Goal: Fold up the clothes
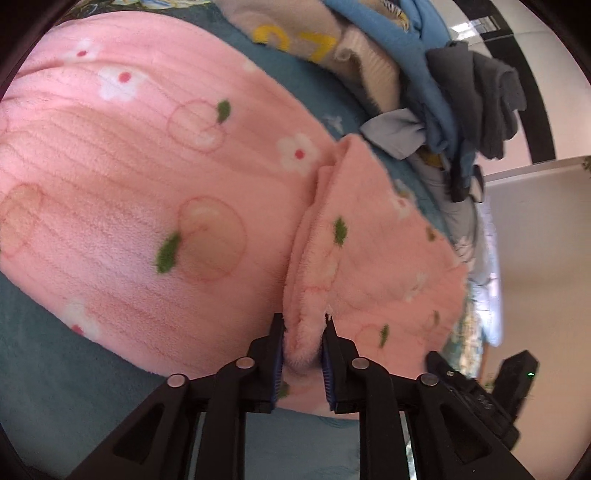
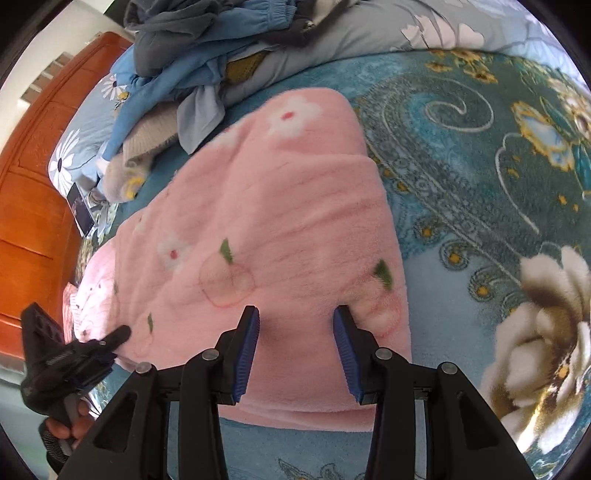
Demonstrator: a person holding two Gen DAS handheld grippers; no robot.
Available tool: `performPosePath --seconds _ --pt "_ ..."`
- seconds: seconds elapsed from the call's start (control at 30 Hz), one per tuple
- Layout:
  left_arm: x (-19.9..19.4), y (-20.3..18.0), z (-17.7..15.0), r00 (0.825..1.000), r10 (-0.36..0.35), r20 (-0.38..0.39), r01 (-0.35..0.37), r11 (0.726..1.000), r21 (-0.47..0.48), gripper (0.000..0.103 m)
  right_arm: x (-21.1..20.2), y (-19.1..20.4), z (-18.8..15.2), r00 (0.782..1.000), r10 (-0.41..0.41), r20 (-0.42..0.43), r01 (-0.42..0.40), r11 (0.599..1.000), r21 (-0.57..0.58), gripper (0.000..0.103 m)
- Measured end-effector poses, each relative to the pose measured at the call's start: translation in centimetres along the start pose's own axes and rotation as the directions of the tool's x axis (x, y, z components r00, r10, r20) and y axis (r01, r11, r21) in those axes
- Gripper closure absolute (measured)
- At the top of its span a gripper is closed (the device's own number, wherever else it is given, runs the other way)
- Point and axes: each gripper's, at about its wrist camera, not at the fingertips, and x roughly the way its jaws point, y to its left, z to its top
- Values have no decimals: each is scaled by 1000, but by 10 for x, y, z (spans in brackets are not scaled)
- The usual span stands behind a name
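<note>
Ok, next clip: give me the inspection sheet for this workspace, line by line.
Surface: bed with a teal floral blanket; a grey-blue floral quilt beyond it.
Job's things: pink fleece garment spread on the blanket, one end bunched into a fold.
Clutter: pile of clothes, blue, grey and beige, beside the garment's far end; a small dark flat item at the bed's edge, too small to identify.
Grippers: left gripper shut on the garment's fold; right gripper open over the garment, gripping nothing.
Cables: nothing seen.
Surroundings: orange wooden furniture next to the bed; white walls.
</note>
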Motion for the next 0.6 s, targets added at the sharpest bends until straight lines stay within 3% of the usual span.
performPosePath --seconds 0.07,0.17,0.27,0.3,0.37,0.47,0.6 --pt "-21 5 5 998 -33 45 34 999 -27 70 -4 5 1 1000 1 10 -1 1000 -14 60" --pt "-61 24 15 983 -37 178 53 995 -88 61 -4 10 2 1000 -2 9 2 1000 -21 60" --pt "-107 62 22 943 126 308 -58 973 -222 48 -1 14 2 1000 -14 -2 14 1000 -28 60" --pt "-120 78 24 923 193 332 -99 955 -280 47 1 15 1 1000 -22 -7 22 999 -33 60" --pt "-142 114 25 894 261 363 -112 916 -384 45 2 17 -1 999 -43 -9 43 998 -49 60" --pt "-149 161 28 894 260 364 -52 868 -494 41 1 22 3 999 -54 -1 54 997 -53 60" --pt "-135 199 31 917 189 352 41 832 -553 40 3 41 11 998 -58 0 58 994 -88 60"
